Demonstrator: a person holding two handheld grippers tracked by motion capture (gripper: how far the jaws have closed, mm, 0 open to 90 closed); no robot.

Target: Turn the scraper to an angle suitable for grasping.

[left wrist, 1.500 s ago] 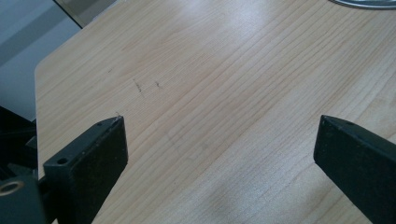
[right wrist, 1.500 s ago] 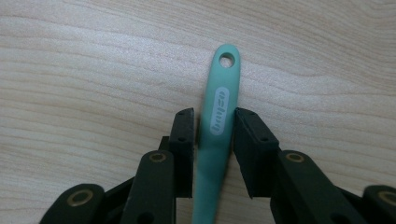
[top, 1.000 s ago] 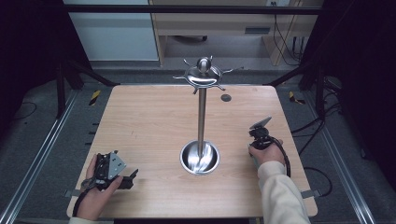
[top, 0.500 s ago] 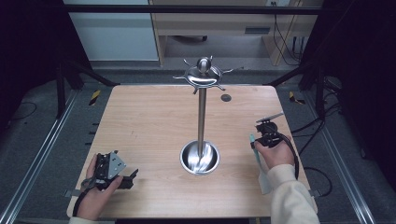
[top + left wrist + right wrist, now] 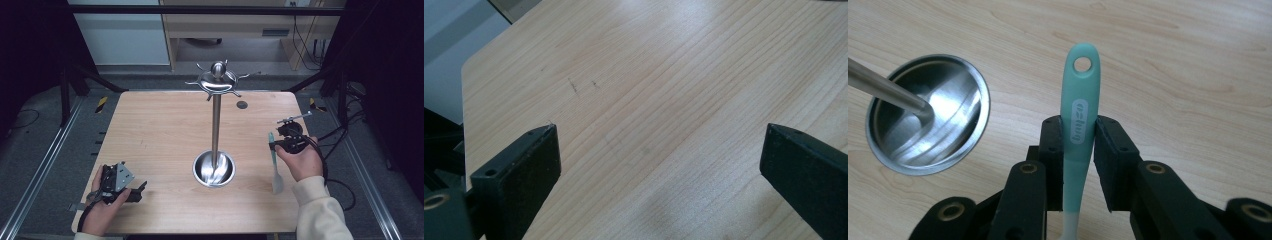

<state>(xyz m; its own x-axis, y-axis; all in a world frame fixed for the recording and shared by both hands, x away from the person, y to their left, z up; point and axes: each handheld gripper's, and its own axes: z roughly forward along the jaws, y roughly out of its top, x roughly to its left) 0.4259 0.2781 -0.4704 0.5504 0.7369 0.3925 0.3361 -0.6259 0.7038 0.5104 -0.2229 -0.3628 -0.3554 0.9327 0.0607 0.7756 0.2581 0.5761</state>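
The right gripper (image 5: 1078, 145) has its fingers clamped on a teal-handled spoon (image 5: 1077, 115), held beside the metal stand (image 5: 215, 120) on the worktop (image 5: 160, 130). To hang it well, I'd steer the handle's hole onto a top hook. The handle's raised lettering is unreadable. The left gripper (image 5: 659, 150) rests, fingers apart.

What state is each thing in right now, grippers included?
Left gripper: open, empty, low over the table.
Right gripper: shut on the utensil handle.
Teal-handled utensil: clamped, hanging hole clear of the jaws.
Hook stand: upright, hooks bare.
Stand's base dish: empty.
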